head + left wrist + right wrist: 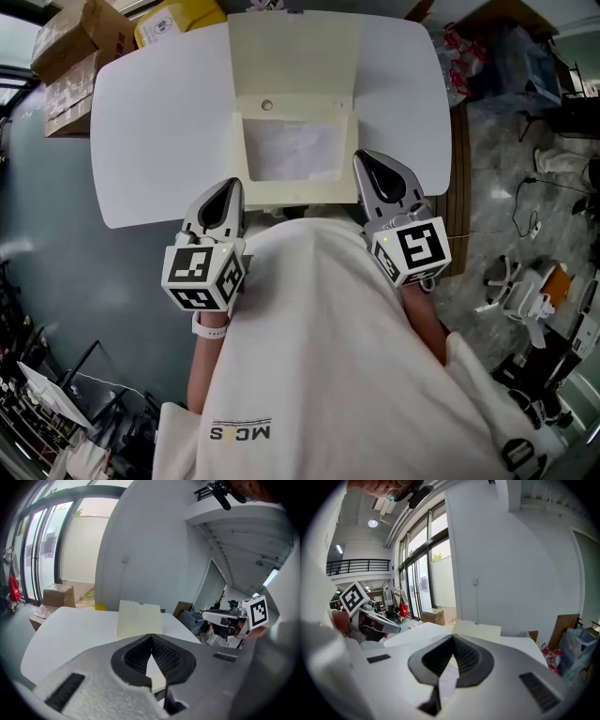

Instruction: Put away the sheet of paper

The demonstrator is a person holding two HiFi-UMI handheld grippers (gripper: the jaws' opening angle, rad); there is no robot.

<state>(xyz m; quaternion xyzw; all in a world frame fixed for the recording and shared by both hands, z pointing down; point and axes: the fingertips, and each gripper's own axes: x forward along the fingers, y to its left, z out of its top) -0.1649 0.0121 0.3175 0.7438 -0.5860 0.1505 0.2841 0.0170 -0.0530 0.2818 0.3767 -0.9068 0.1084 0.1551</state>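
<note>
We find the sheet of paper (291,150) lying flat inside the open cream folder (293,56), below its raised flap. We judge the sheet to be light, limp and easily creased; grip it at the edge nearest us. The left gripper (225,192) and right gripper (375,173) are at the folder's near corners, jaws closed and empty.

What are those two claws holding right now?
Nothing. The left gripper and the right gripper are both shut and empty; the sheet of paper lies untouched.

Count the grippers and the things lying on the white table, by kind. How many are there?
Grippers: 2 (left gripper, right gripper)
Cream folder: 1
Sheet of paper: 1
Total: 4
</note>
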